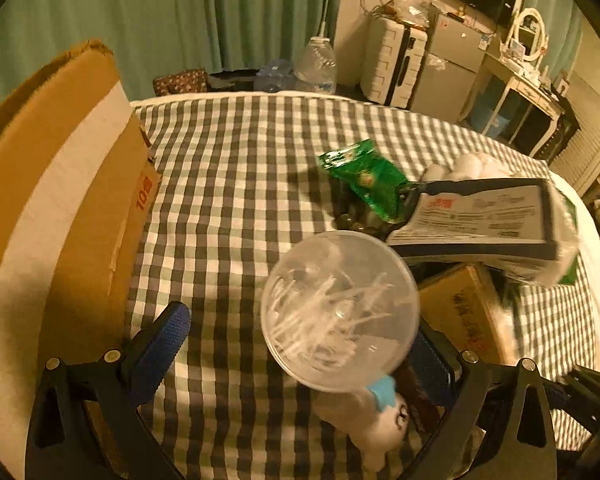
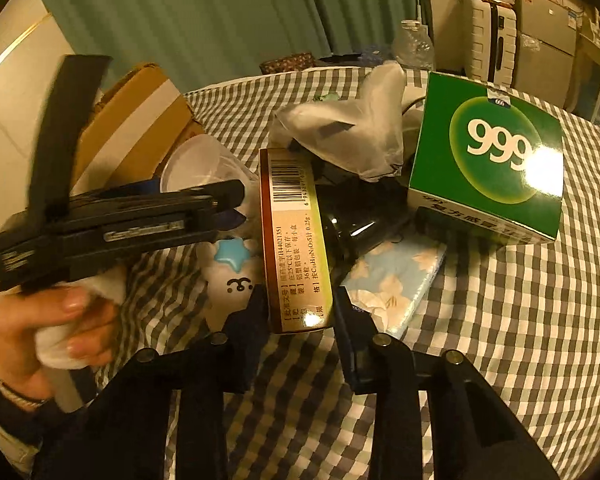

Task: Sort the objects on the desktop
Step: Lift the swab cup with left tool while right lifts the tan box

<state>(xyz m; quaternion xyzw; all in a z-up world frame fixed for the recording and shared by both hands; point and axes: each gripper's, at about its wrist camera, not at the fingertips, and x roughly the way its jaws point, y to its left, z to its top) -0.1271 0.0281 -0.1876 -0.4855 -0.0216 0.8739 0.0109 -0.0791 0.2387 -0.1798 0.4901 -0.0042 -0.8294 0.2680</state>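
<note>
In the right wrist view my right gripper [image 2: 300,312] has its two fingers pressed on the near end of a narrow brown and gold medicine box [image 2: 294,236] that stands on edge. In the left wrist view my left gripper [image 1: 300,340] is open above the checked cloth. A clear round tub of cotton swabs [image 1: 340,312] lies between its blue pads [image 1: 160,344], close to the right one and apart from the left one. A white toy with a blue star [image 1: 380,416] lies just below the tub.
A large cardboard box [image 1: 60,208] stands at the left. A green packet [image 1: 364,176], a navy and white box [image 1: 480,220] and cotton balls [image 1: 468,164] lie at the right. A green 999 box [image 2: 488,152], a white bag [image 2: 352,136] and a floral tissue pack [image 2: 396,280] crowd the brown box.
</note>
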